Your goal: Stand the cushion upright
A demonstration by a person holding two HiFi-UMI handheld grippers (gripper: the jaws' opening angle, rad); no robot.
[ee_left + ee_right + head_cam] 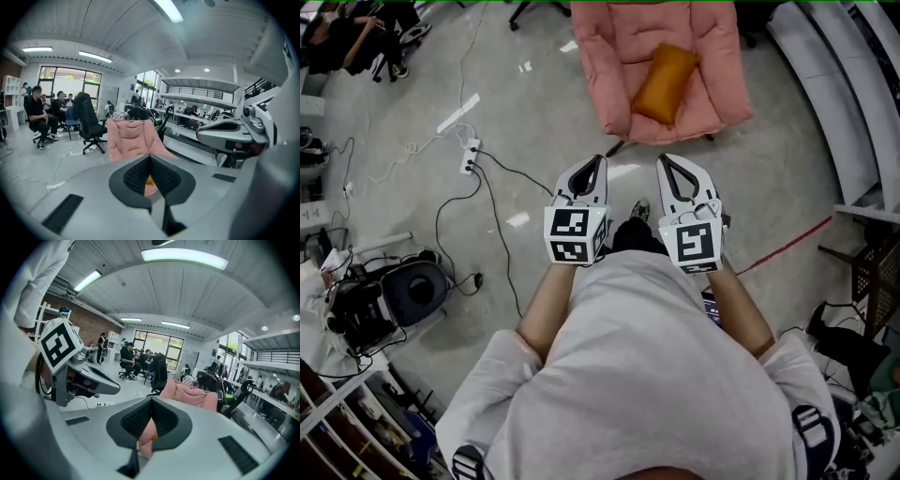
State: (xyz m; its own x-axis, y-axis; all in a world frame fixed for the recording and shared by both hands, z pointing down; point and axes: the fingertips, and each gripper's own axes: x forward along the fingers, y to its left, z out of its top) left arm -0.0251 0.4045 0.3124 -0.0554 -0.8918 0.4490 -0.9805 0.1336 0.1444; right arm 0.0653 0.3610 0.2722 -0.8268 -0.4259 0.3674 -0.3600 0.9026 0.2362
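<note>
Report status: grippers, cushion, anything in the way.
Left gripper and right gripper shut, empty, short of pink armchair. Orange cushion lying on its seat. Cables off left, not in path.

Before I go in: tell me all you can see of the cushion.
The cushion is orange, oblong and plump, with rounded corners and what looks like smooth fabric. It is not upright: it lies slanted across the seat of the pink chair, one short end toward the backrest. Only the chair touches it. The gripper views show just an orange sliver of it.
</note>
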